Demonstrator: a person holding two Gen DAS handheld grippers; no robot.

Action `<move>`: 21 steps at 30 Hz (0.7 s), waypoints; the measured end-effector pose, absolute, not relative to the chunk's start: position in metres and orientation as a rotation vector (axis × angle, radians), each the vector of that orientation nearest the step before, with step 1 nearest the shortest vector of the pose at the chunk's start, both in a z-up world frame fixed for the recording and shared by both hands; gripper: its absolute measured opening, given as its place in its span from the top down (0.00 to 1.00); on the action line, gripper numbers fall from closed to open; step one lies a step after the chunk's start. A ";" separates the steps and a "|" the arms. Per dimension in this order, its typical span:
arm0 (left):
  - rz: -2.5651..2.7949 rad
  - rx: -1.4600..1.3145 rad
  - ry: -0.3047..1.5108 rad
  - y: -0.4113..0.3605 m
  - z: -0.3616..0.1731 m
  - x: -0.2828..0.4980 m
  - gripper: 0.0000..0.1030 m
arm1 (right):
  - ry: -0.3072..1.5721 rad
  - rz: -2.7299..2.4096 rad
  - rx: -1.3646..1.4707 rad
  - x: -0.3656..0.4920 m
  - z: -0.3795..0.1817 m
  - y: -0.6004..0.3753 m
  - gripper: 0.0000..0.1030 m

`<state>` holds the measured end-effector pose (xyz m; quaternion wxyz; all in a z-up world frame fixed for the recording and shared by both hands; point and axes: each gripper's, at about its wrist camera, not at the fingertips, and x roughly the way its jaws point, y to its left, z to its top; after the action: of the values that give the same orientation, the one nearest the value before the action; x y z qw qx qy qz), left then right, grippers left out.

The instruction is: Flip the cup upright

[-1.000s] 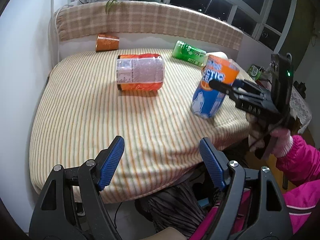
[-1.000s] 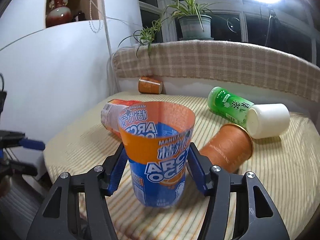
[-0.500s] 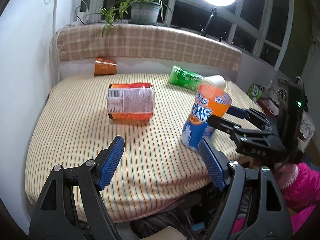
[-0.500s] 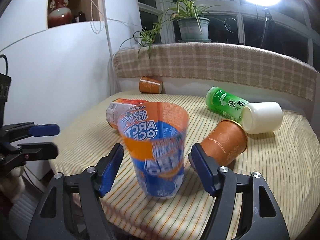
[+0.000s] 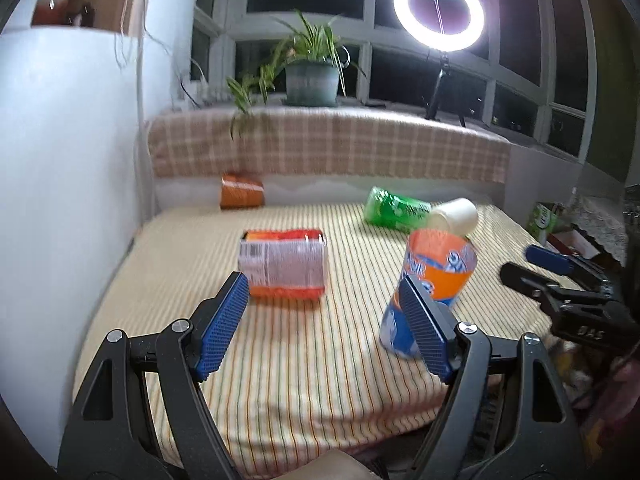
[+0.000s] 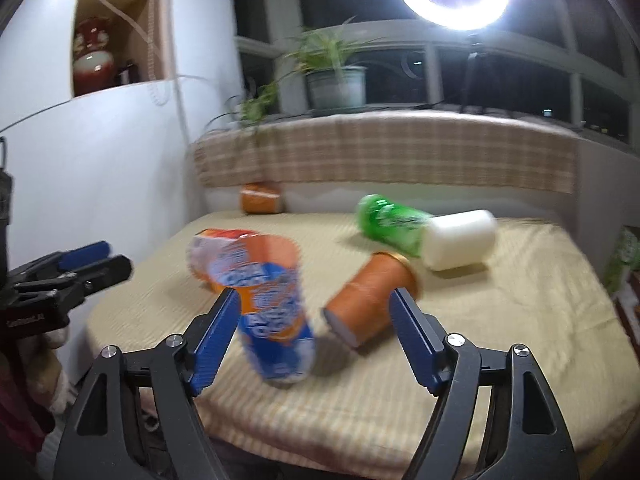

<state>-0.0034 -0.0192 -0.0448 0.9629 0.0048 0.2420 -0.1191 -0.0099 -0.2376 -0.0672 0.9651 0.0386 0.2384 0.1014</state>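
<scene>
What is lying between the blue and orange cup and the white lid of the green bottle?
A brown paper cup on its side lies between the blue-and-orange cup and the white lid, in the right wrist view.

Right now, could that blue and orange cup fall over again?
Maybe. The blue and orange cup stands mouth up but looks tilted, and the open right gripper is not holding it, so it could tip. The orange cup lies on its side just beside it, so a bump could send one into the other. It also stands near the front edge of the striped table, so a topple might carry it off.
</scene>
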 end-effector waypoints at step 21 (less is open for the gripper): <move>-0.146 0.018 0.371 -0.037 -0.028 -0.017 0.02 | 0.425 -0.081 0.094 -0.029 -0.048 -0.285 0.16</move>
<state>-0.0166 -0.0368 -0.0284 0.9801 0.0091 0.1844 -0.0727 -0.0289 -0.2852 -0.0484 0.9756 0.0468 0.2107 -0.0402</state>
